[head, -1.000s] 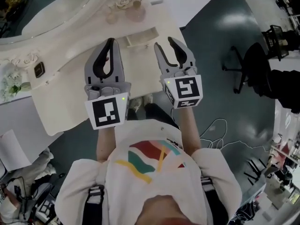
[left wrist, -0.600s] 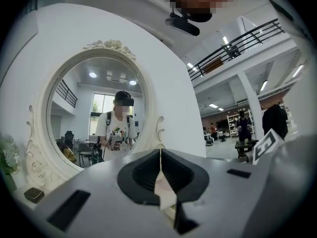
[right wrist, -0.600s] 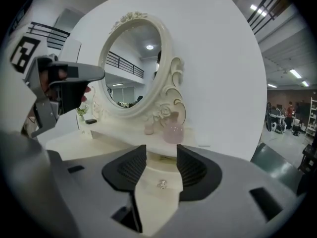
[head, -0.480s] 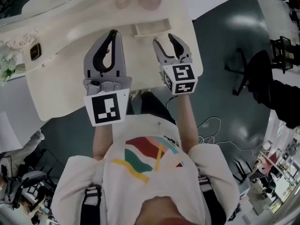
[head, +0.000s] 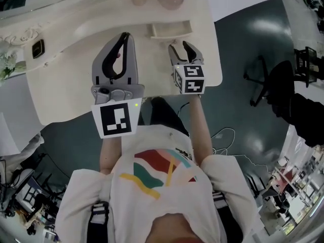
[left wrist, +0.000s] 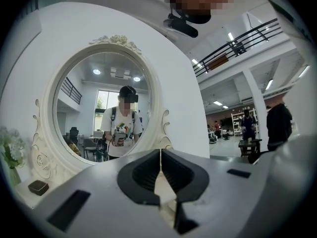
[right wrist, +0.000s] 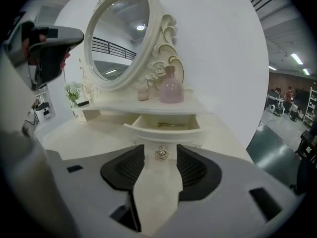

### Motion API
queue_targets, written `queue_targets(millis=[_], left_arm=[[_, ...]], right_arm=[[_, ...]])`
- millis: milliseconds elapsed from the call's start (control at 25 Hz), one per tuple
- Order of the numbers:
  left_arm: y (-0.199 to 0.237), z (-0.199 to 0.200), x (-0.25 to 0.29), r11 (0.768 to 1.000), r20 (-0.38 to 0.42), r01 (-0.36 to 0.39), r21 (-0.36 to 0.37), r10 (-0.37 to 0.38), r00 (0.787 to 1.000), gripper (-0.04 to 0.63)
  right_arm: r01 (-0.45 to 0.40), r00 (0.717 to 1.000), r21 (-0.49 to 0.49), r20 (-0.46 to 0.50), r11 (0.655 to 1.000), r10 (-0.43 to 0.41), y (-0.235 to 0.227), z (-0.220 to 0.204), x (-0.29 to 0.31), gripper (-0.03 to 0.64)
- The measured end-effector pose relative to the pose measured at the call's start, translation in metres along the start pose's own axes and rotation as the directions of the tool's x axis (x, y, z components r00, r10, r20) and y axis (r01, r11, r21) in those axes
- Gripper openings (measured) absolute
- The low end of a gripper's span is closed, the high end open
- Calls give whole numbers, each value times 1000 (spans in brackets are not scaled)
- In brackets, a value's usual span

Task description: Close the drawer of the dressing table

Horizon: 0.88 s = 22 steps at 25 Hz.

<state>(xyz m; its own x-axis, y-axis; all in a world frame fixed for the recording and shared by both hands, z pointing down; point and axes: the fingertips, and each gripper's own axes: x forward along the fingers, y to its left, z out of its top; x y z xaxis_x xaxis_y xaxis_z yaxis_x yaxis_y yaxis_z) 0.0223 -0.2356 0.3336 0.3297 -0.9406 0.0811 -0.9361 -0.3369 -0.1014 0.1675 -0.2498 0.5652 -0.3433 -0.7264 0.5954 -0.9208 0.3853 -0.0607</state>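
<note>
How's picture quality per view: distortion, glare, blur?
Head view: strong fisheye, the dressing table edges bow, glare patch on the dark floor. Left gripper view: black vignette at corners, ceiling lights reflected in the mirror, mosaic over faces. Right gripper view: even light, open drawer sharp, no visible motion blur.

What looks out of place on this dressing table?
The small drawer under the shelf stands pulled out, with a thin golden item lying inside. Nothing else looks askew, spilled or damaged.
</note>
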Motion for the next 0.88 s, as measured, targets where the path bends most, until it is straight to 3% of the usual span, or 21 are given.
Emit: queue_targets(millis=[160,480,640,880], left_arm=[[4,-8,-1,1000,-22,-4,7,4,1000,6],[24,-25,-6,996,-69,-89,-29,86,994,6],[28,-31,-8,996,-84,-90,-21,88,993,6],[33,-34,-10,995,-82,-97,-25,94,992,6]], right_arm=[[11,999,1,-30,1000,-11,-3,-11,11,172],[32,999,-1,-34,999,-32,-5,-17,19,138],[38,999,3,-36,999,-38,-4,-18,21,91],[49,998,3,-38,999,-49,-3,-18,22,89]])
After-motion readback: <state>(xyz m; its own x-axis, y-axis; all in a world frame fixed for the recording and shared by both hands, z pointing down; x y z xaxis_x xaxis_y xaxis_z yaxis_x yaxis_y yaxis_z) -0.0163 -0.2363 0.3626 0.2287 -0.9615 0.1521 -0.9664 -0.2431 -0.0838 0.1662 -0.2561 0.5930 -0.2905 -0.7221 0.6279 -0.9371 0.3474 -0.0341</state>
